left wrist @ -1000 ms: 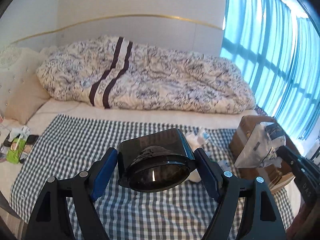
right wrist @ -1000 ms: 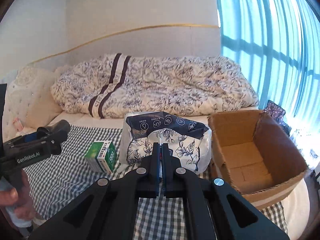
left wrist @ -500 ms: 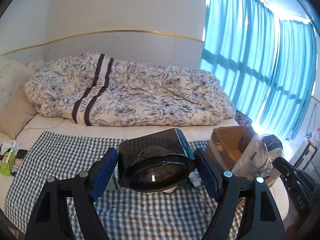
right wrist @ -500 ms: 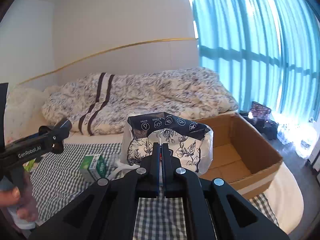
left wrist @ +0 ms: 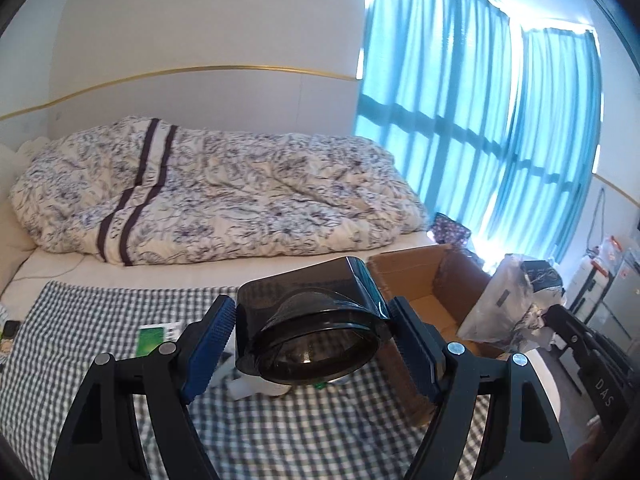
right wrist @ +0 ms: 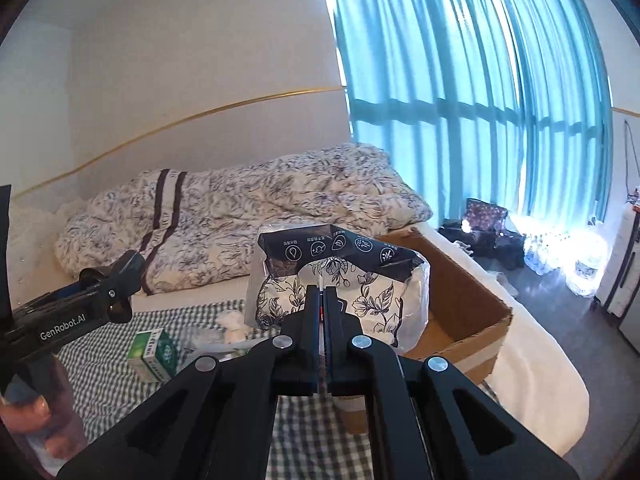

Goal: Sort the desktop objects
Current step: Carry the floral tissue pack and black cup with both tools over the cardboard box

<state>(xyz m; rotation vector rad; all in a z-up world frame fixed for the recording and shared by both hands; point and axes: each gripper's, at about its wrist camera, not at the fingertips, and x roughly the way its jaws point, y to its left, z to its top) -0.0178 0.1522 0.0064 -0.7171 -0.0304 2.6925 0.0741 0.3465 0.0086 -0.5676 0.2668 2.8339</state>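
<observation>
1. Left gripper (left wrist: 310, 340) is clamping a dark translucent container (left wrist: 312, 336) above the checked cloth (left wrist: 300, 436).
2. Right gripper (right wrist: 322, 300) is pinching a floral plastic bag (right wrist: 340, 280); cardboard box (right wrist: 460, 300) at 3 o'clock.

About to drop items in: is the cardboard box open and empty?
Open, flaps up. The cardboard box floor that shows is bare; the tissue pack hides the rest.

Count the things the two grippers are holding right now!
2. The left gripper holds a dark smoky plastic container; the right gripper pinches a flowery black-and-white plastic packet beside the brown cardboard box.
</observation>
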